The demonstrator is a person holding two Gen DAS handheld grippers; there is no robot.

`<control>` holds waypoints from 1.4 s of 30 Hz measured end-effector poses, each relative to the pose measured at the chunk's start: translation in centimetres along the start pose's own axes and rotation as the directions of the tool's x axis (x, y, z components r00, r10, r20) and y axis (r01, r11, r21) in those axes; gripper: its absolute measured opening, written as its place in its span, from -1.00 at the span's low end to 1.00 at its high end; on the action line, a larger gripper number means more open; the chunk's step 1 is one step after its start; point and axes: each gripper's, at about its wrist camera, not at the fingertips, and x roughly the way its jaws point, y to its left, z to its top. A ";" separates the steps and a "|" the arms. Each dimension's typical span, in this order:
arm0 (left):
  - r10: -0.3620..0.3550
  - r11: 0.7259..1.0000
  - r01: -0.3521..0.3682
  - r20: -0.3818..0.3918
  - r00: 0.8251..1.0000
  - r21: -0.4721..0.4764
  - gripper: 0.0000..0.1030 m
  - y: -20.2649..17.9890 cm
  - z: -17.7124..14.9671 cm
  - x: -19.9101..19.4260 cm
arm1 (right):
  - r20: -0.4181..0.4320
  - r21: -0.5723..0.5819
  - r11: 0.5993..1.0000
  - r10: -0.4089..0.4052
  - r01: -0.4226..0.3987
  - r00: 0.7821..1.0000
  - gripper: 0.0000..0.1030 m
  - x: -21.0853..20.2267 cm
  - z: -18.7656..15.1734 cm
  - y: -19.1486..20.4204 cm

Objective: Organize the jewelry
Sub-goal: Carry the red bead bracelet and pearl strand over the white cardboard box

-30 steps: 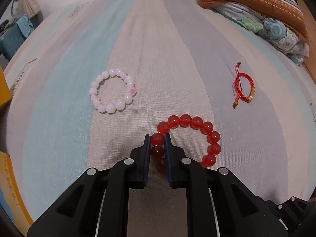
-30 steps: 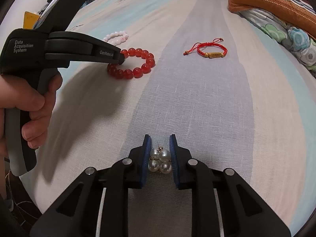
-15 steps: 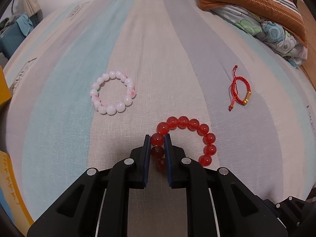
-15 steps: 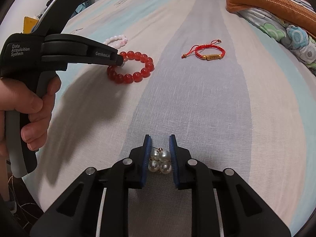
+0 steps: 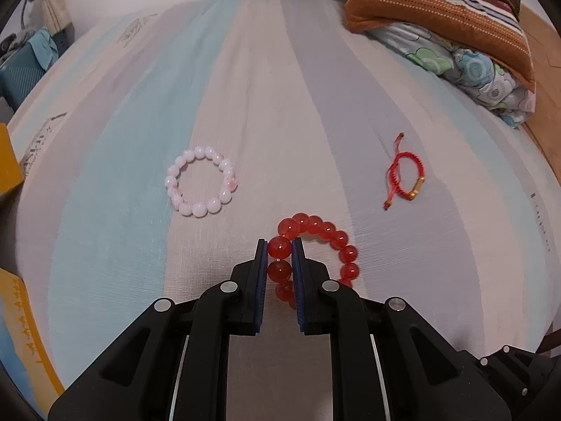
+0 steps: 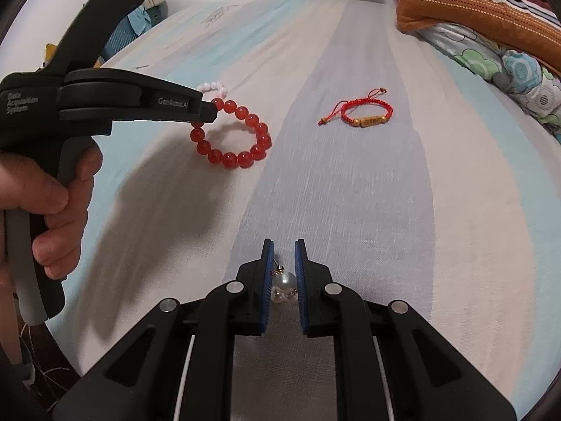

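Observation:
My left gripper is shut on a red bead bracelet and holds it hanging off the bed. In the right wrist view the bracelet dangles from the left gripper, its lower beads near the sheet. My right gripper is shut on pearl earrings just above the sheet. A pale pink bead bracelet lies on the bed at left; it also shows in the right wrist view. A red cord bracelet with a gold bar lies at right; it also shows in the right wrist view.
Folded striped and floral bedding is piled at the far right of the striped bed sheet. A yellow box edge sits at the left. The near bed edge drops off at lower left.
My left gripper has lifted the red bead bracelet off the sheet, so it now hangs. My right gripper has closed tighter on the pearl earrings and raised them.

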 end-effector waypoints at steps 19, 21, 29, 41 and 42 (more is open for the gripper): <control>0.003 1.000 -0.004 0.057 0.998 0.008 -0.75 0.5 0.2 -4.0 | 0.051 0.022 0.998 -0.068 0.067 0.996 -0.78 -1.8 2.0 1.1; 0.007 1.000 -0.007 0.061 0.998 0.004 -0.75 0.8 0.2 -4.4 | 0.042 0.036 0.996 -0.085 0.083 0.995 -0.78 -1.7 2.4 1.1; 0.019 1.000 -0.018 0.082 0.996 -0.009 -0.75 1.7 -0.1 -6.0 | -0.001 0.098 0.986 -0.137 0.136 0.991 -0.78 -1.5 3.9 1.0; 0.047 0.998 -0.042 0.082 0.996 -0.055 -0.75 3.7 -1.6 -8.7 | 0.012 0.100 0.977 -0.190 0.188 0.982 -0.78 -3.3 6.6 3.1; 0.051 0.997 -0.046 0.081 0.995 -0.064 -0.75 4.1 -1.8 -9.1 | 0.016 0.100 0.977 -0.191 0.189 0.981 -0.78 -3.6 6.8 3.3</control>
